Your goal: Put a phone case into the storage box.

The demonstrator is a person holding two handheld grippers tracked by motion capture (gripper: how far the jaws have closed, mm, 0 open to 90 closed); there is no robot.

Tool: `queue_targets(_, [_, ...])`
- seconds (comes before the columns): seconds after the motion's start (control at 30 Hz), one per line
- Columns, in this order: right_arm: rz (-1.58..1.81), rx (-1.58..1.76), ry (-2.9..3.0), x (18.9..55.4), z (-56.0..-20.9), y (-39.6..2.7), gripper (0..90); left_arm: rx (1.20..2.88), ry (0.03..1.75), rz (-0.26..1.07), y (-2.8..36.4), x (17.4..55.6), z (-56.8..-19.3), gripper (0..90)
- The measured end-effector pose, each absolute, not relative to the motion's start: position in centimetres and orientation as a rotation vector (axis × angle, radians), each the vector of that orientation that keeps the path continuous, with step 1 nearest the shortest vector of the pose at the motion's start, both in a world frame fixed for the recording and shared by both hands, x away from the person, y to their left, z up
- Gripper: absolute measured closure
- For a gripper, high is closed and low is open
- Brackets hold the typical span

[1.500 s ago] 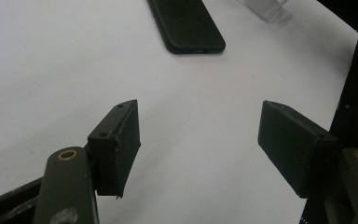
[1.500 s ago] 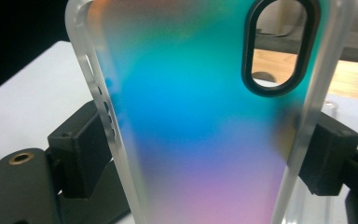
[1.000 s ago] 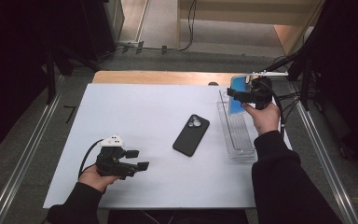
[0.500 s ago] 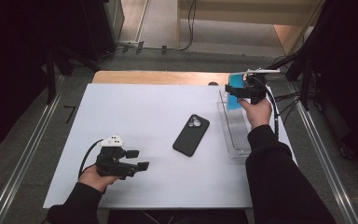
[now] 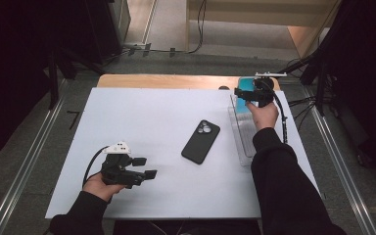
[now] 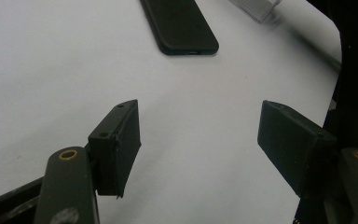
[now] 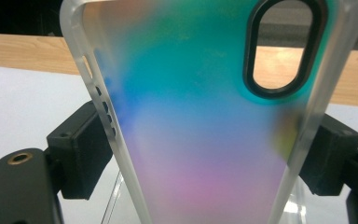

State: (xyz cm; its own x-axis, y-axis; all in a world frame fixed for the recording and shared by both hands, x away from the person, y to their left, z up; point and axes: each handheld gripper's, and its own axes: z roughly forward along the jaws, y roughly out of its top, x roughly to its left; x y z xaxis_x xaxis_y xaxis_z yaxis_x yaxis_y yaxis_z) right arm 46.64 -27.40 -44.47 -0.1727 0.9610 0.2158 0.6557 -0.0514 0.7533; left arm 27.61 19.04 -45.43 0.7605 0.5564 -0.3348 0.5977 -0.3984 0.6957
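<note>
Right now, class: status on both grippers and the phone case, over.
Left gripper open, low over the white table. Right gripper shut on iridescent phone case, above the clear tray. Black phone lies between, untouched.

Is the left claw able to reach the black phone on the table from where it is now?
Probably yes. The left claw is open and holds nothing, and bare white table lies between it and the black phone. Nothing stands in the way.

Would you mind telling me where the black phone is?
High view: the black phone lies mid-table on the white mat, left of the clear tray.
</note>
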Motion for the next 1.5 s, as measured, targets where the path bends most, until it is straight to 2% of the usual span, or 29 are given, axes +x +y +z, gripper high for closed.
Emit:
queue_targets(0.63, [1.044, 1.702, 1.843, 48.3, -45.9, -26.8, 13.8, 2.091, 0.866, -0.071, 19.1, 27.8, -45.6, 30.5])
queue_targets(0.8, [1.057, 1.727, 1.84, 48.6, -45.9, -27.0, 7.2, 2.092, 0.865, -0.073, 19.1, 27.8, -45.6, 30.5])
queue_targets(0.87, [1.035, 1.737, 1.854, 48.7, -45.9, -26.9, 0.0, 2.088, 0.863, -0.072, 19.1, 27.8, -45.6, 30.5])
queue_targets(1.5, [1.027, 1.731, 1.902, 46.1, -43.2, -27.4, 0.0, 2.085, 0.872, -0.071, 19.0, 27.8, -45.5, 30.4])
